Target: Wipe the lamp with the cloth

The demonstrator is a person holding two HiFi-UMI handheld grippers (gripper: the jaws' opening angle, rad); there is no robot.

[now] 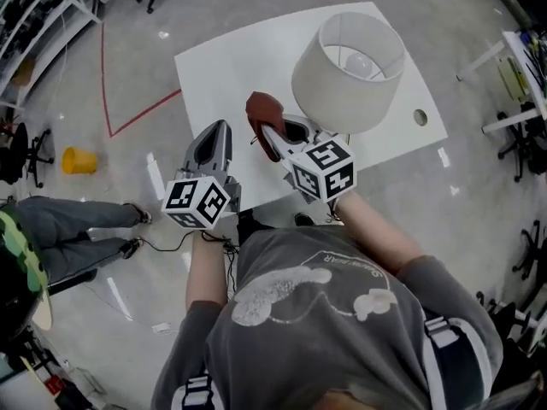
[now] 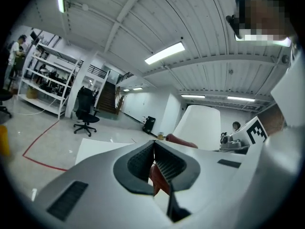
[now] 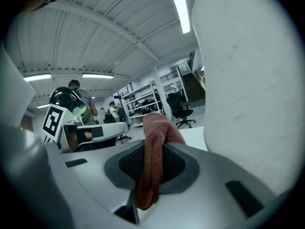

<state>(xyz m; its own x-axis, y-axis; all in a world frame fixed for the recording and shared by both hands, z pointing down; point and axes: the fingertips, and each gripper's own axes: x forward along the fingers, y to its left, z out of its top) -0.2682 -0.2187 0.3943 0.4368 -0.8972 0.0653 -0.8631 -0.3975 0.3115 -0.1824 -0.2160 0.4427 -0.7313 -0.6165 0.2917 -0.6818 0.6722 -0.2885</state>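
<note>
White table [image 1: 224,65] with lamp [image 1: 346,71], rust cloth [image 1: 261,111] in right claw [image 3: 151,162]

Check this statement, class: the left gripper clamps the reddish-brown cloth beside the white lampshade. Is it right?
Not quite: it is the right gripper that clamps the reddish-brown cloth beside the white lampshade, as the right gripper view shows. The left gripper has its jaws shut on nothing.

An industrial lab hall — metal shelving [image 2: 50,75], office chairs [image 2: 85,109], taped concrete floor [image 1: 120,75].
</note>
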